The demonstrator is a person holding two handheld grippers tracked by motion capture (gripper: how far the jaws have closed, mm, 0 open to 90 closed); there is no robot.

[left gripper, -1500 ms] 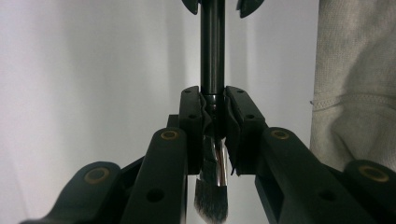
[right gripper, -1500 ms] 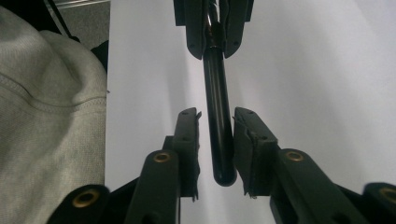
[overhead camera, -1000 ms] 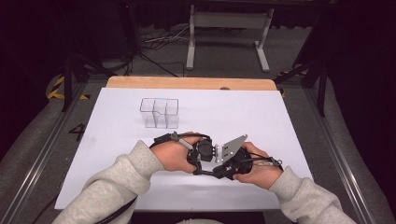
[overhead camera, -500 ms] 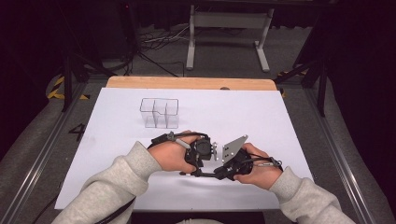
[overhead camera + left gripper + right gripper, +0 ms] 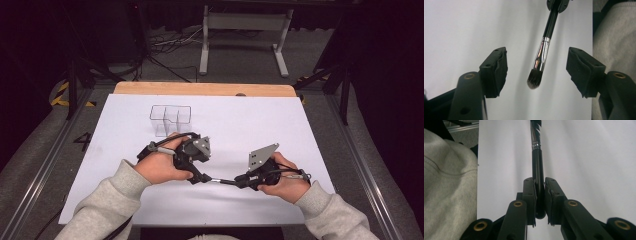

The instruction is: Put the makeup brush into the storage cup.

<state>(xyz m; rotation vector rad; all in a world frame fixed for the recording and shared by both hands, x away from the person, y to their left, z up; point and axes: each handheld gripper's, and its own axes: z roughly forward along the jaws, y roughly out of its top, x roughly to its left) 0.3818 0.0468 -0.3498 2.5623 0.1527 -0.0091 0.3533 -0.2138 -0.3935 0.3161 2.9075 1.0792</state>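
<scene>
Brush handed over: my right gripper [image 5: 539,202] has it, my left gripper [image 5: 537,72] has let go.

Right jaws are clamped narrow on the black handle end of the makeup brush [image 5: 543,53]; it sticks out level over the white table sheet [image 5: 300,125], bristles toward my left hand. Left jaws have just been opening and stand apart with the bristle tip hanging between the pads [image 5: 500,70], touching neither. In the high view the clear compartment box [image 5: 170,119] sits just beyond my left hand [image 5: 160,167].
</scene>
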